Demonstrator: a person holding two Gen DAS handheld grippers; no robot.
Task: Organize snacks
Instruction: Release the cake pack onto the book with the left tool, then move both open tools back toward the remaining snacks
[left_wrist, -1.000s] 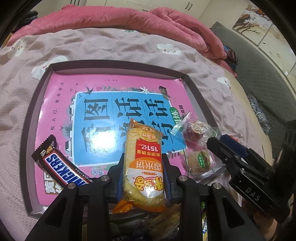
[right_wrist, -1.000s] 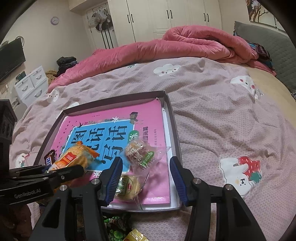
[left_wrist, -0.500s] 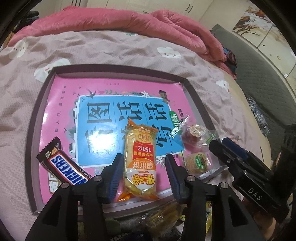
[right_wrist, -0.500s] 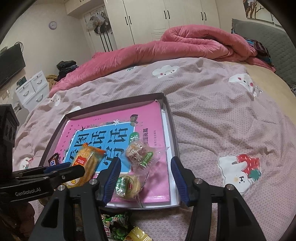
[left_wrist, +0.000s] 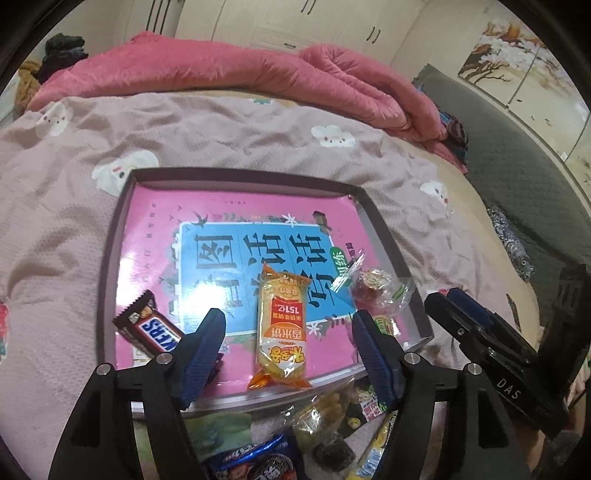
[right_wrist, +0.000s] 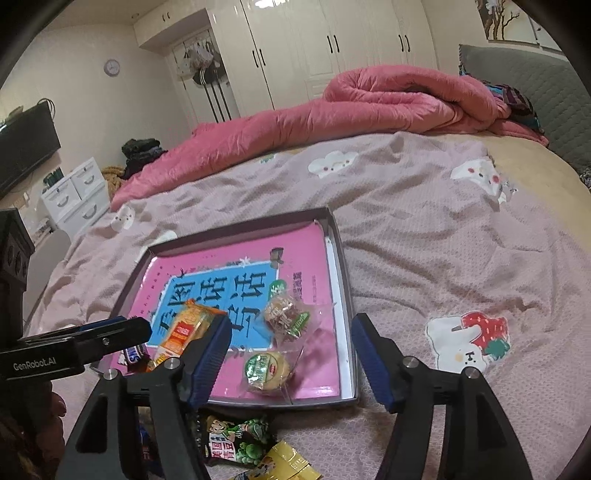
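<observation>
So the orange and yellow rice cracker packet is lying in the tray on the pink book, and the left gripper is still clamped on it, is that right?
Not quite. The orange and yellow rice cracker packet does lie in the dark shallow tray on the pink book, but the left gripper is not clamped on it: its jaws are opening, clear of the packet on both sides. The left wrist view shows this.

White wardrobes (right_wrist: 332, 55), wall clock (right_wrist: 111, 67), white drawers (right_wrist: 75, 195), pink-quilted bed (right_wrist: 424, 229).

A yellow-orange rice cracker pack (left_wrist: 282, 332) lies flat in the tray (left_wrist: 110, 258), between a Snickers bar (left_wrist: 149, 330) and two clear-wrapped pastries (right_wrist: 286, 317). More snack packets (left_wrist: 255, 459) lie loose on the bed beside the tray's near rim.
</observation>
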